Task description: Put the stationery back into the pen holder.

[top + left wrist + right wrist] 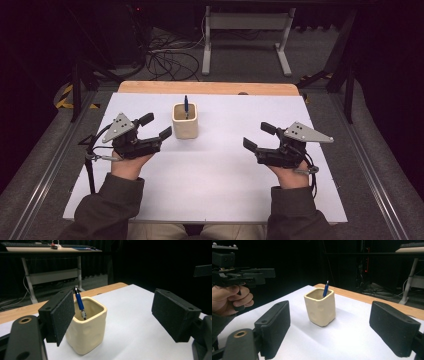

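Gaping wide, left hand-held gripper [155, 126] empty beside cup [184, 127]; right hand-held gripper [259, 136] likewise.

On your worktop [210, 195] the cup [185, 121] stands toward the far side, a little left of the middle, and the pen [186, 106] stands inside it, leaning against the wall. Your left gripper [155, 126] sits just left of the cup, close beside it but apart. Your right gripper [259, 136] lies well to the cup's right and slightly nearer to you. Behind the worktop's far edge a desk frame [245, 37] stands on the floor.
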A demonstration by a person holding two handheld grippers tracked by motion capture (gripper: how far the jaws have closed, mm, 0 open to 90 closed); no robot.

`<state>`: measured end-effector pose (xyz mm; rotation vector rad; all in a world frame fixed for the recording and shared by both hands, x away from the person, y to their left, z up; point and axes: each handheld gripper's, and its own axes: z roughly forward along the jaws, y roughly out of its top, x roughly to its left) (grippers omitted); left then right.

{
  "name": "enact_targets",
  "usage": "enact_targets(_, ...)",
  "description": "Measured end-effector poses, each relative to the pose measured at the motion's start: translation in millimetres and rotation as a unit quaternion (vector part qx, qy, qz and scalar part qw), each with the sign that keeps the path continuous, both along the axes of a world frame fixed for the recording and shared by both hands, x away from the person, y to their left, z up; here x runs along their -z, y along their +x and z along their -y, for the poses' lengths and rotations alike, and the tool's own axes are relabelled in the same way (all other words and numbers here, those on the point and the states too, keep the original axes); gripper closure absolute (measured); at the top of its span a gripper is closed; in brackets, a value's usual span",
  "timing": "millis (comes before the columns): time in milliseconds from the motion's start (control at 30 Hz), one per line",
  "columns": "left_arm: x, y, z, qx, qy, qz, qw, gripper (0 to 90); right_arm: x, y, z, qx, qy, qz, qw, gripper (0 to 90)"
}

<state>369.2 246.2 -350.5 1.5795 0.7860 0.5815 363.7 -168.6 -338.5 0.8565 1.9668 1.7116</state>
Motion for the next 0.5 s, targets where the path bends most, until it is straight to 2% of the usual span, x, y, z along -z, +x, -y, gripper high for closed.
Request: enact_targets(500,-1.7,-13.0,-9.8,-0.001,-0.002,0.004,1.0000,19.2,-0.2,-0.7,1.3,0.002,0.001,-0.001,1.0000,17.6)
